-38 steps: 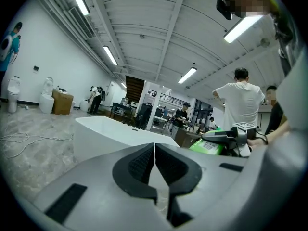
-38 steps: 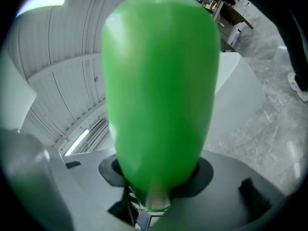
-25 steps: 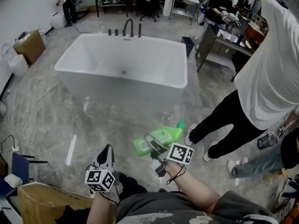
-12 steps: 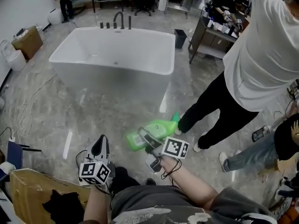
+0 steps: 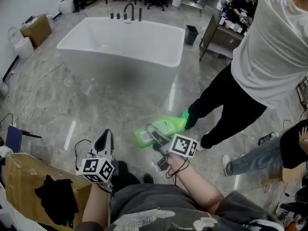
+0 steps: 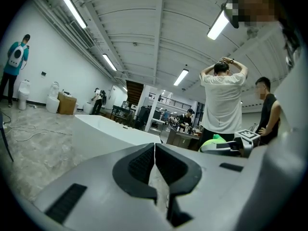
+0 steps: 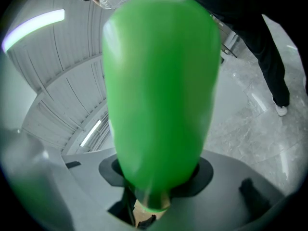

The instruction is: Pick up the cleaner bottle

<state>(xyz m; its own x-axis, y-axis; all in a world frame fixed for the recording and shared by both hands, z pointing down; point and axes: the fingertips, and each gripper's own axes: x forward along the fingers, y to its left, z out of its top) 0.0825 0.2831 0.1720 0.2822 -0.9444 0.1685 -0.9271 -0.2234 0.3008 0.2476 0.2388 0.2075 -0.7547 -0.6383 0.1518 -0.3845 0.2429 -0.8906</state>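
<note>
The green cleaner bottle (image 5: pixel 169 125) hangs sideways above the floor, its cap toward the standing person. My right gripper (image 5: pixel 154 133) is shut on its body near the label. In the right gripper view the bottle (image 7: pixel 159 90) fills the picture, wedged between the jaws of the right gripper (image 7: pixel 155 179). My left gripper (image 5: pixel 106 134) is held out to the left of it, shut and holding nothing. In the left gripper view its pads meet at the left gripper (image 6: pixel 154 148), and the bottle (image 6: pixel 217 138) peeks out at the right.
A white freestanding bathtub (image 5: pixel 166 61) stands ahead on the grey marbled floor. A person in a white shirt and black trousers (image 5: pixel 226 105) stands close on the right of the bottle. A cardboard box (image 5: pixel 19 172) sits at lower left, and cables (image 5: pixel 33 97) trail on the left.
Both grippers have travelled across the floor together, the bottle staying in the right one. The standing person's legs are now closer to the bottle, and the tub has shifted in view.
</note>
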